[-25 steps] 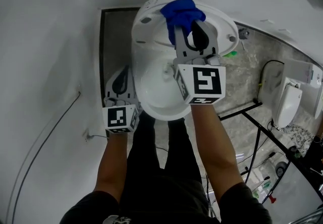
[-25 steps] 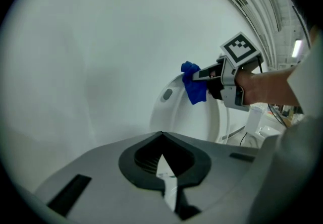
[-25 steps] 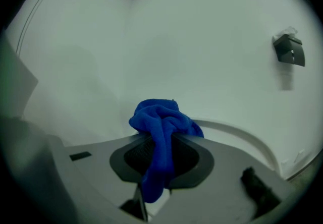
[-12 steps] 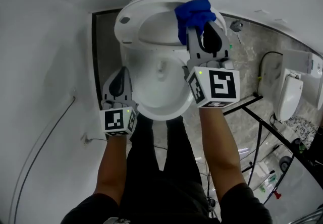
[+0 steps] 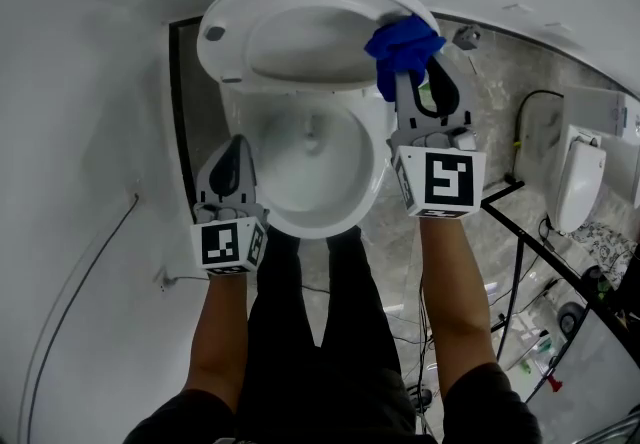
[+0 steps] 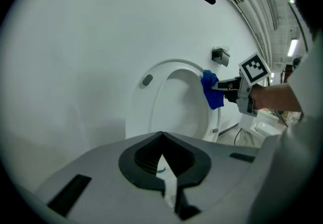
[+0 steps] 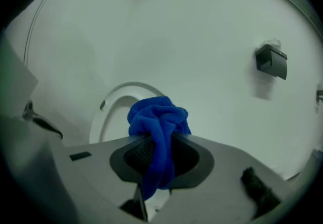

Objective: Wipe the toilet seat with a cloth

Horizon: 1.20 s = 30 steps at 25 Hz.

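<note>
1. The right hand-held gripper (image 5: 412, 80) was clamped on a bunched blue cloth (image 5: 403, 47). In its own view the fabric filled the gap between the jaws and spilled out in front of and below them.
2. The cloth sat at the far right of the scene, against the right edge of the raised toilet seat (image 5: 225, 42). From the left gripper view it looked to be touching the rim there, though I couldn't be sure how firmly.
3. Here's what the next move turned on: nearly all of the seat's ring lay to the left of the cloth. It curved over the top and down the far-left side, so my read was a leftward sweep along that curve.
4. The seat stood upright behind the bowl (image 5: 310, 222), with its long axis running up from the hinge.
5. The right hand was plainly the nearer one. The left hand-held gripper (image 5: 233, 144) hung at the near left of the bowl, well apart from the cloth, with its jaws together and nothing between them.
6. The seat looked white, glossy and smooth, and no marks could be made out at this range.
</note>
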Each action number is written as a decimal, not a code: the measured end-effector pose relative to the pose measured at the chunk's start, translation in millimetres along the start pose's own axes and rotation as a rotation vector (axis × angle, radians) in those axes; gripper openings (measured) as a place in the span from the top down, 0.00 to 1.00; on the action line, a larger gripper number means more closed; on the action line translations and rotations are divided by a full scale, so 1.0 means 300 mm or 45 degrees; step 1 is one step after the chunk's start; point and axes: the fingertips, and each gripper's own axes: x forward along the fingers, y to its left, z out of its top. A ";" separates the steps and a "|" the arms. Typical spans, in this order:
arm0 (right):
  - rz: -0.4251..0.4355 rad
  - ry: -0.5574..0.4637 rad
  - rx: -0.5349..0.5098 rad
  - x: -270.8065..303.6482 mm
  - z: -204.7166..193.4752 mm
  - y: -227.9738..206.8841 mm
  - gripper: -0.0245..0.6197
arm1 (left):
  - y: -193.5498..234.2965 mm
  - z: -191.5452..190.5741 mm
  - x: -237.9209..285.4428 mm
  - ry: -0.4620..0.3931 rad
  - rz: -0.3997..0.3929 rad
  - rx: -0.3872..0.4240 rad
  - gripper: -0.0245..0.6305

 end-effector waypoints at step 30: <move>-0.202 0.220 0.078 -0.025 -0.601 0.037 0.83 | 0.030 -0.301 0.039 0.073 -0.026 -0.063 0.96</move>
